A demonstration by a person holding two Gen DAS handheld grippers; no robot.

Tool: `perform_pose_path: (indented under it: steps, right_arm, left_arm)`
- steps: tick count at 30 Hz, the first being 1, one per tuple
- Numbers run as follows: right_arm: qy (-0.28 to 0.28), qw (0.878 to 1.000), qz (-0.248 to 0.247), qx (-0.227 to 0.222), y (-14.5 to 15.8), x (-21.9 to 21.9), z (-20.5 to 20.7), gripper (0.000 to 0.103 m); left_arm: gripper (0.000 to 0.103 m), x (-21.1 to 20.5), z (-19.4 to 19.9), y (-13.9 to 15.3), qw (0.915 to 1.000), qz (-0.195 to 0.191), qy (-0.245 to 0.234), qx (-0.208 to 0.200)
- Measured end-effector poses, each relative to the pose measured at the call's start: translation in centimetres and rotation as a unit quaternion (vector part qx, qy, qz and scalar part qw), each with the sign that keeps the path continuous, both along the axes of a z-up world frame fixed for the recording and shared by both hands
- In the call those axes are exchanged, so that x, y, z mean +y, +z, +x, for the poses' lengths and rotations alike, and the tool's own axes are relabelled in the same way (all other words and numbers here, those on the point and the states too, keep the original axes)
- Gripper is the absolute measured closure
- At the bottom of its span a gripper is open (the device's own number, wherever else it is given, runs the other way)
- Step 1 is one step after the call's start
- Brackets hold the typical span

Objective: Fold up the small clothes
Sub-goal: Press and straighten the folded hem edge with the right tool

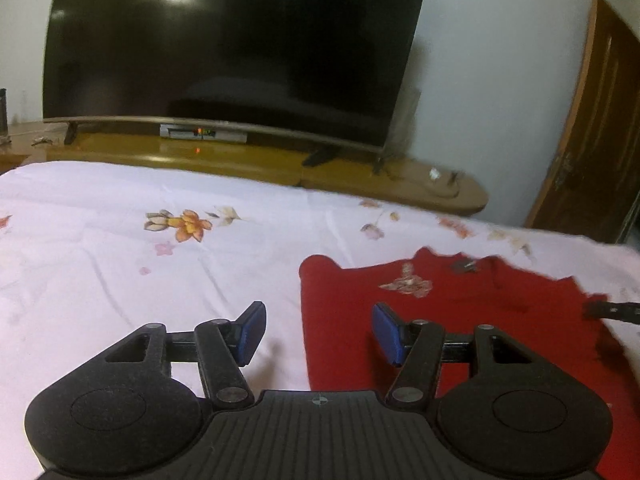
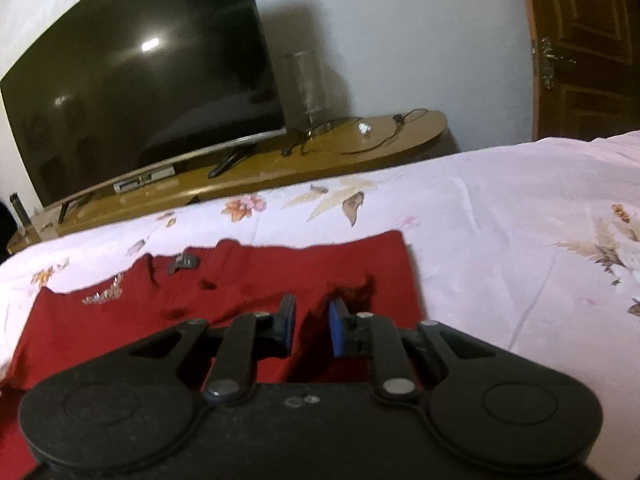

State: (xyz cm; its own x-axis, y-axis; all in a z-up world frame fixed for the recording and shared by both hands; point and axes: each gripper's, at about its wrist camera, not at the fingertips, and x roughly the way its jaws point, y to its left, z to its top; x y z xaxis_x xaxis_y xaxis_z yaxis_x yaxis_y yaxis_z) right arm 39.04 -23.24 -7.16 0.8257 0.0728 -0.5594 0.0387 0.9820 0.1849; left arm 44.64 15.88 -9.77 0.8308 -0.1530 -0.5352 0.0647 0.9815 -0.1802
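Note:
A small red garment point(image 1: 460, 320) lies flat on the floral bedsheet, with a pale sequin motif and a grey neck tag point(image 2: 182, 261) near its far edge. My left gripper point(image 1: 319, 334) hovers open over the garment's left edge, nothing between its blue pads. At the far right of the left wrist view the tip of the other gripper point(image 1: 612, 310) shows over the cloth. In the right wrist view the red garment point(image 2: 248, 280) spreads below my right gripper point(image 2: 312, 324). Its jaws stand a narrow gap apart above a rumpled crease point(image 2: 354, 290), and the pads do not press on cloth.
The pale pink bedsheet point(image 1: 140, 280) extends widely to the left and, in the right wrist view, to the right point(image 2: 520, 240). Beyond the bed's far edge stands a wooden stand point(image 1: 240, 158) with a large dark TV point(image 1: 224, 48), a set-top box, cables and a glass vase point(image 2: 304, 84). A brown door point(image 1: 592, 128) is at right.

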Motion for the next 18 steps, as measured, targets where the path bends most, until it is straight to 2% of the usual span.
perform_pose_path:
  steps: [5, 8, 10, 11, 12, 14, 15, 18]
  right_arm:
    - [-0.001, 1.0, -0.012, 0.029, -1.5, 0.2, 0.8, 0.085]
    - [-0.011, 0.999, -0.004, 0.042, -2.4, -0.5, 0.5, 0.088]
    - [-0.012, 0.999, 0.013, 0.038, -2.6, -0.8, 0.0, 0.09]
    - [-0.011, 0.999, 0.025, 0.034, -2.6, -1.1, -0.2, 0.096]
    - [-0.01, 0.999, 0.035, 0.032, -2.6, -1.3, -0.4, 0.096]
    - [-0.012, 0.999, 0.036, 0.026, -2.7, -1.4, -0.5, 0.097]
    - [-0.012, 0.999, 0.036, 0.024, -2.7, -1.4, -0.5, 0.097]
    - [-0.014, 0.999, 0.036, 0.011, -2.4, -1.3, -0.9, 0.098]
  left_arm:
    - [0.045, 1.0, 4.4, -2.0, 0.998, -0.047, 0.031, 0.03]
    - [0.045, 1.5, 6.4, -4.1, 0.9953, -0.046, 0.044, 0.073]
    - [0.045, 1.3, 6.4, -4.3, 0.9966, -0.038, 0.036, 0.064]
    - [0.047, 1.1, 6.4, -4.1, 0.9969, -0.034, 0.03, 0.064]
    - [0.058, 1.1, 6.5, -3.9, 0.9969, -0.043, 0.021, 0.062]
    - [0.066, 1.0, 7.0, -4.0, 0.9956, -0.064, 0.005, 0.067]
    - [0.078, 0.8, 7.3, -4.3, 0.9955, -0.062, -0.002, 0.072]
    - [0.088, 0.9, 7.5, -4.7, 0.9949, -0.07, -0.008, 0.072]
